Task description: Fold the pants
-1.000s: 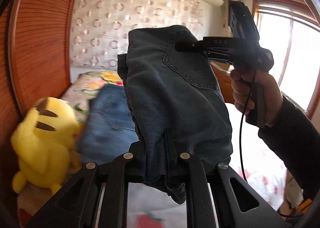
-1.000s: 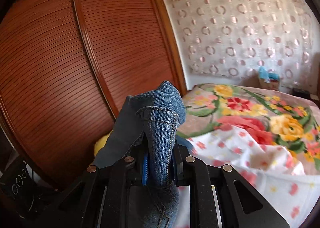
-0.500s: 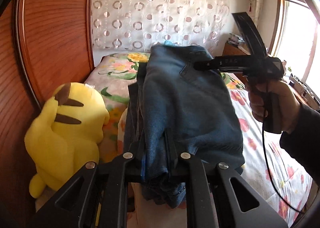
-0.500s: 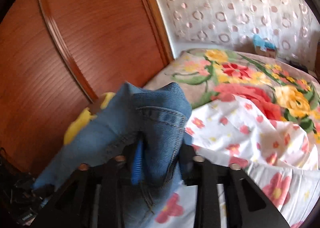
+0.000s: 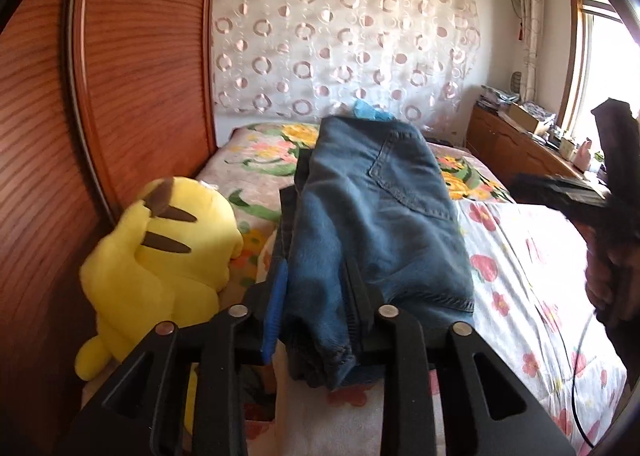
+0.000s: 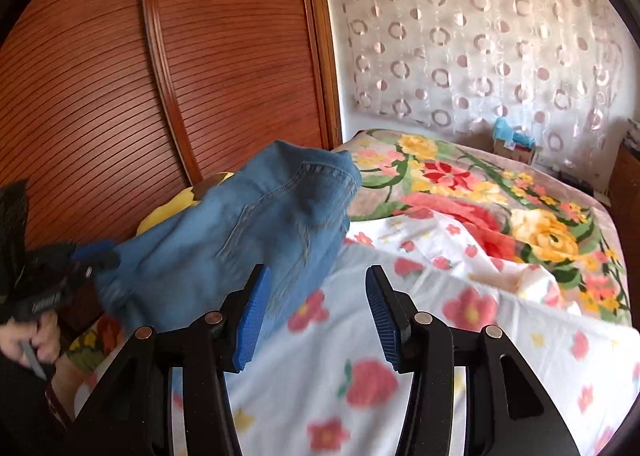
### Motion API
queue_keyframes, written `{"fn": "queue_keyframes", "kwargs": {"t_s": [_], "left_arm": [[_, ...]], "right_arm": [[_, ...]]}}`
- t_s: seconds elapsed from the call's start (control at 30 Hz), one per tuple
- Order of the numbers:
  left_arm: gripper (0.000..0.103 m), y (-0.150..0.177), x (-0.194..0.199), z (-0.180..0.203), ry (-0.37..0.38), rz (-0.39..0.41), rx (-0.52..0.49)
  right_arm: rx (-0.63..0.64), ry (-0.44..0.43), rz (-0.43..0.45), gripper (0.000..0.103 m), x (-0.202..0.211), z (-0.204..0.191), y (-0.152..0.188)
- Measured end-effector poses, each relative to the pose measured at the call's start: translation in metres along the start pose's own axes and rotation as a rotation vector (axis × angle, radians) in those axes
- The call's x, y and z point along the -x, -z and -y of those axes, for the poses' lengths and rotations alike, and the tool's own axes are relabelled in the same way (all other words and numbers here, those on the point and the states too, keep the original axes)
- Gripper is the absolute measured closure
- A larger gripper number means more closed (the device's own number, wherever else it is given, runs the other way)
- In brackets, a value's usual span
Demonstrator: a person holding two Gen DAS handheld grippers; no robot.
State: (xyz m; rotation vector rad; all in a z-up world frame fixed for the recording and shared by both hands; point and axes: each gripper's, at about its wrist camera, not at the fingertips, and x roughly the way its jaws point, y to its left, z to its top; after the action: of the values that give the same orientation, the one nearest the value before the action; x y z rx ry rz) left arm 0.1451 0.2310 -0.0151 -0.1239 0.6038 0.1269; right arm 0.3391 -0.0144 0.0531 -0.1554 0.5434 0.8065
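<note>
The folded blue jeans (image 5: 376, 215) lie on the bed, back pocket up, at the left side near the wardrobe. My left gripper (image 5: 316, 304) is shut on the near end of the jeans, denim bunched between its pads. My right gripper (image 6: 314, 316) is open and empty, blue pads apart, above the white floral sheet to the right of the jeans (image 6: 248, 240). In the left wrist view the right gripper (image 5: 536, 185) is at the far right, held in a hand. The left gripper also shows in the right wrist view (image 6: 94, 254), at the jeans' left end.
A yellow plush toy (image 5: 164, 256) sits left of the jeans against the wooden wardrobe doors (image 5: 120, 67). The bed has a white floral sheet (image 6: 460, 336) and a colourful flower blanket (image 6: 460, 183). A wooden dresser (image 5: 520, 143) stands by the window at right.
The jeans came down from the air onto the bed. My right gripper opened, let go of the denim and drew away to the right. The left gripper stays shut on it.
</note>
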Motion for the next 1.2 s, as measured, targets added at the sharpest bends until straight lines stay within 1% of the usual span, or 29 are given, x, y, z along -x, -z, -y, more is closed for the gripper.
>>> {"fn": "queue_keyframes", "kwargs": {"t_s": [0.03,0.1,0.27,0.33,0.4,0.5,0.53,0.67,0.73,0.87,0.9,0.93,0.97,1.03,1.13,1.2], "left_arm": [[0.069,-0.001,0.003,0.002,-0.001,0.007,-0.004],[0.068,-0.003,0.012,0.011,0.003,0.025,-0.021],[0.063,-0.008,0.034,0.043,0.028,0.072,-0.057],[0.062,-0.009,0.042,0.057,0.038,0.092,-0.078],[0.061,-0.009,0.049,0.073,0.058,0.107,-0.097],[0.054,-0.009,0.059,0.095,0.099,0.128,-0.114],[0.054,-0.009,0.062,0.102,0.107,0.135,-0.119],[0.053,-0.009,0.073,0.128,0.162,0.153,-0.136],[0.053,-0.009,0.077,0.139,0.181,0.153,-0.148],[0.053,-0.01,0.087,0.164,0.209,0.155,-0.177],[0.038,-0.01,0.089,0.168,0.212,0.158,-0.179],[0.017,-0.01,0.093,0.172,0.22,0.169,-0.178],[0.013,-0.01,0.098,0.175,0.235,0.189,-0.176],[0.013,-0.011,0.106,0.183,0.24,0.2,-0.184],[0.013,-0.014,0.112,0.191,0.211,0.195,-0.186],[0.013,-0.014,0.116,0.195,0.206,0.202,-0.181]], "right_arm": [[-0.001,0.009,0.005,0.052,0.011,-0.002,0.006],[-0.007,0.023,0.017,0.052,0.037,-0.006,0.021],[-0.044,0.066,0.065,0.052,0.09,-0.01,0.049],[-0.06,0.104,0.096,0.052,0.111,-0.009,0.056],[-0.071,0.129,0.114,0.052,0.135,-0.013,0.065],[-0.087,0.175,0.141,0.052,0.162,-0.015,0.077],[-0.092,0.19,0.147,0.052,0.171,-0.015,0.082],[-0.116,0.251,0.174,0.052,0.208,-0.025,0.104],[-0.119,0.281,0.187,0.046,0.226,-0.035,0.112],[-0.134,0.322,0.209,0.041,0.248,-0.053,0.128],[-0.138,0.333,0.211,0.039,0.254,-0.056,0.13],[-0.14,0.344,0.215,0.038,0.255,-0.06,0.13],[-0.141,0.356,0.218,0.037,0.253,-0.063,0.13],[-0.142,0.381,0.228,0.033,0.26,-0.072,0.134],[-0.151,0.421,0.237,0.028,0.266,-0.083,0.135],[-0.159,0.434,0.24,0.028,0.266,-0.089,0.137]]}}
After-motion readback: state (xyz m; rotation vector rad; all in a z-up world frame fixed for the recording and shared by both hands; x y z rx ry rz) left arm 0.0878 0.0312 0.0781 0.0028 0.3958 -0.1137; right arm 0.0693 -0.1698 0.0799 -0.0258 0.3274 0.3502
